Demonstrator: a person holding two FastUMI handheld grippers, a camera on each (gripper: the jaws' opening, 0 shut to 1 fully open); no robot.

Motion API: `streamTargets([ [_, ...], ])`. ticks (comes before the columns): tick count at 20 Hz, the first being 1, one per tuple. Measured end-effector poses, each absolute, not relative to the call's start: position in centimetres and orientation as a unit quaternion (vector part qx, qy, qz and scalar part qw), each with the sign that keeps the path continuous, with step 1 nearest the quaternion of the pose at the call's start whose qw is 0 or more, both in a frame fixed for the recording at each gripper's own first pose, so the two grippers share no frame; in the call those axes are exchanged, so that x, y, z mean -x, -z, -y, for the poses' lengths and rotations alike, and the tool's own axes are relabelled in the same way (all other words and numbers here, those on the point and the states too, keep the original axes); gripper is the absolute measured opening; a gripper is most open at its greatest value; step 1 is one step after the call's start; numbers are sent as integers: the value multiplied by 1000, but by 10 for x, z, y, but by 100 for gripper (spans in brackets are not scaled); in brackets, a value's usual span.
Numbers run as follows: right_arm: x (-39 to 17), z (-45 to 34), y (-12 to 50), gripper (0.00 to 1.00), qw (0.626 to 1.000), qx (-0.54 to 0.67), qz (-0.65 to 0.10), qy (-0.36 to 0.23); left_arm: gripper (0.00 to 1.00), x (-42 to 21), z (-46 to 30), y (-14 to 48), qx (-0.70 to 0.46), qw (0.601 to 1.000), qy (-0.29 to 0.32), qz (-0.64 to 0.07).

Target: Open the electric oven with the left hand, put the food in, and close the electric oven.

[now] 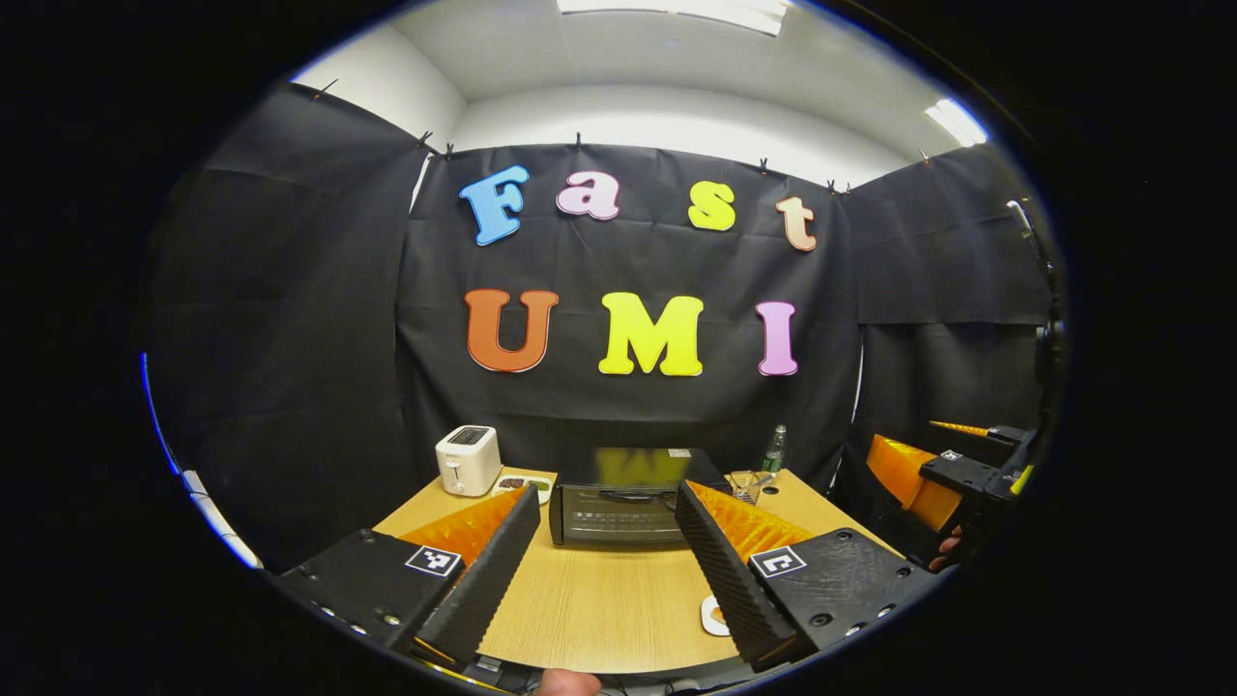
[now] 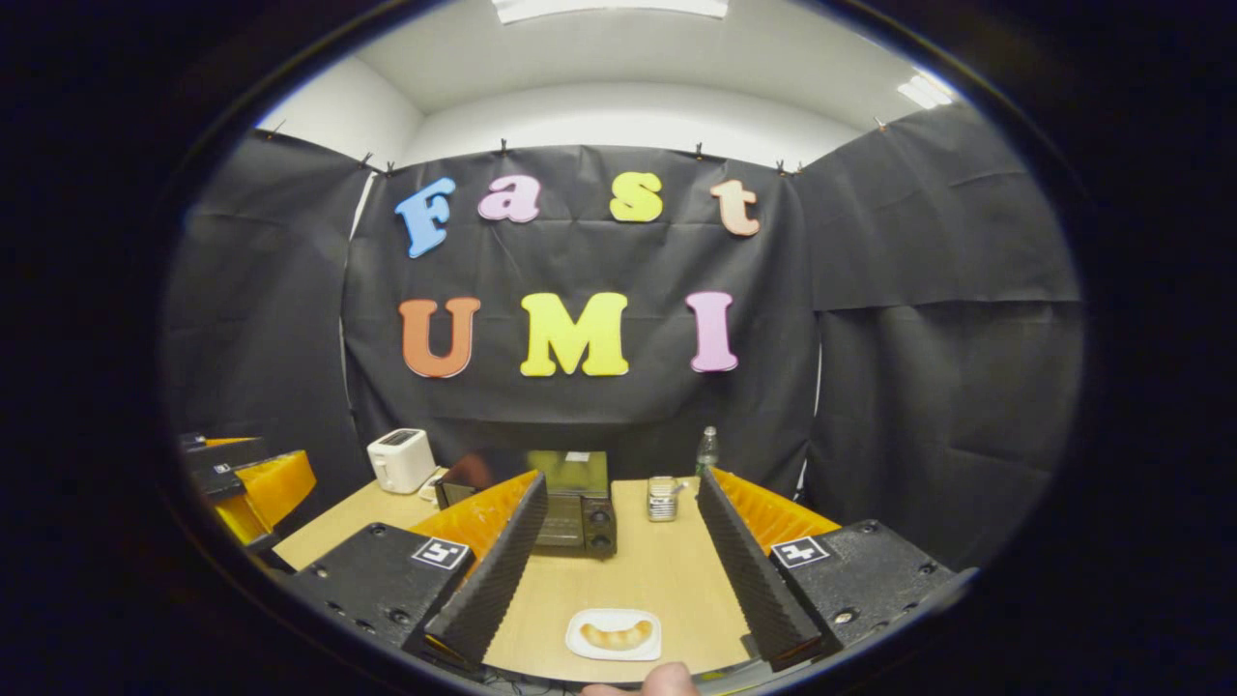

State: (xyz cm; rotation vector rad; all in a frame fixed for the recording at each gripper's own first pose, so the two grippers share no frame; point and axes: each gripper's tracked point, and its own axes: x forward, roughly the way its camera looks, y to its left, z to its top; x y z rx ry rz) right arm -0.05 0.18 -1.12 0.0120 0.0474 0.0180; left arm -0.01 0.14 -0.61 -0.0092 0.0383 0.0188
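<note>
Both grippers are hanging over the near edge of the tabletop (image 1: 599, 609) with nothing in them. The left gripper (image 1: 604, 570) is holding its two black ribbed fingers wide apart, and between them, in the left gripper view, the electric oven (image 1: 618, 507) is sitting dead centre toward the far edge, door shut. The right gripper (image 2: 618, 570) is doing the same thing, two fingers spread wide, framing bare wood and the food.

The food (image 2: 616, 635) is one pale curved bread roll lying on one small white plate (image 2: 589, 650) right at the near edge, between the right gripper's fingers in the right gripper view.

Counting the rest: one white toaster (image 1: 468, 459) is standing at the far left corner, one small dish (image 1: 523, 483) with dark bits is sitting between the toaster and the oven, one green bottle (image 1: 774, 450) is standing at the far right corner, and one small metal rack thing (image 2: 662, 498) is sitting just right of the oven. Can't tell what it's holding.

A fingertip (image 2: 667, 680) is poking in at the bottom of the right gripper view.
</note>
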Motion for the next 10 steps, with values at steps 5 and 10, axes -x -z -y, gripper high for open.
streamTargets([
  [5,-21,5,8,98,999,2,-33,-15,93,-23,-4,12,5,999,-18,-29],
  [10,-66,19,10,98,999,-4,-45,-27,93,-64,15,26,4,997,-21,-68],
])
